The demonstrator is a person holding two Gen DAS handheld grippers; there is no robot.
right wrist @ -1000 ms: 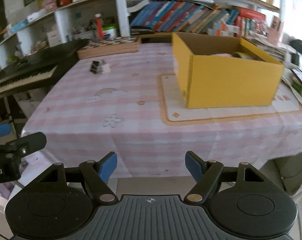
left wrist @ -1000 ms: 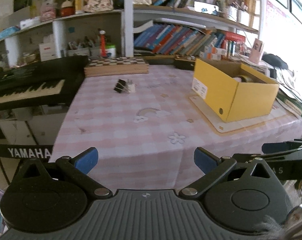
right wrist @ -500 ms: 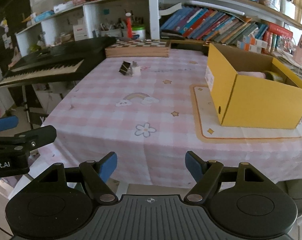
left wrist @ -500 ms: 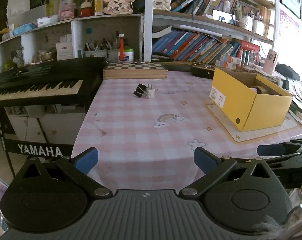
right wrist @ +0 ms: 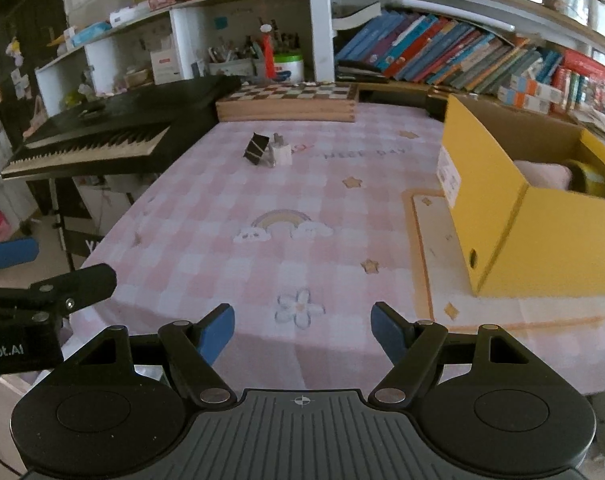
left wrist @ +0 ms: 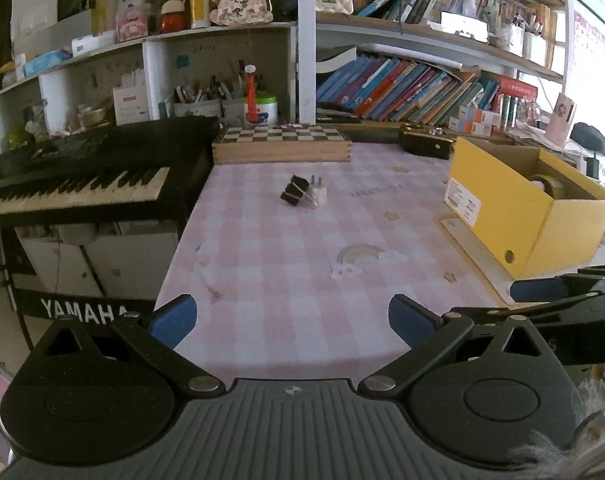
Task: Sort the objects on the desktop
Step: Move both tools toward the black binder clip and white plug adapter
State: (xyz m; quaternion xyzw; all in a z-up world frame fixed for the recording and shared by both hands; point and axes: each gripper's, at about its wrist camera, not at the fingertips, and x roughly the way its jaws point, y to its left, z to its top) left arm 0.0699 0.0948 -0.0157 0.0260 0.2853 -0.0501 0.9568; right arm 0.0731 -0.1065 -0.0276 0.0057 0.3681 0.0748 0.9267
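A black binder clip (left wrist: 293,195) (right wrist: 255,148) and a small white plug adapter (left wrist: 317,196) (right wrist: 281,153) lie side by side, far back on the pink checked tablecloth (left wrist: 302,264) (right wrist: 302,208). An open yellow cardboard box (left wrist: 518,208) (right wrist: 542,208) stands on a mat at the right, with a tape roll (left wrist: 548,186) and a pink item (right wrist: 542,174) inside. My left gripper (left wrist: 292,320) is open and empty over the near table edge. My right gripper (right wrist: 302,330) is open and empty too, well short of the clip. Each gripper shows at the side of the other's view.
A black Yamaha keyboard (left wrist: 74,184) (right wrist: 94,140) stands left of the table. A wooden chessboard box (left wrist: 282,144) (right wrist: 288,100) lies at the table's back edge. Behind it are shelves with books (left wrist: 402,88), pen holders (left wrist: 206,100) and small items.
Both views have slid forward and to the right over the table; the clip, adapter and yellow box look nearer. Both grippers stay open.
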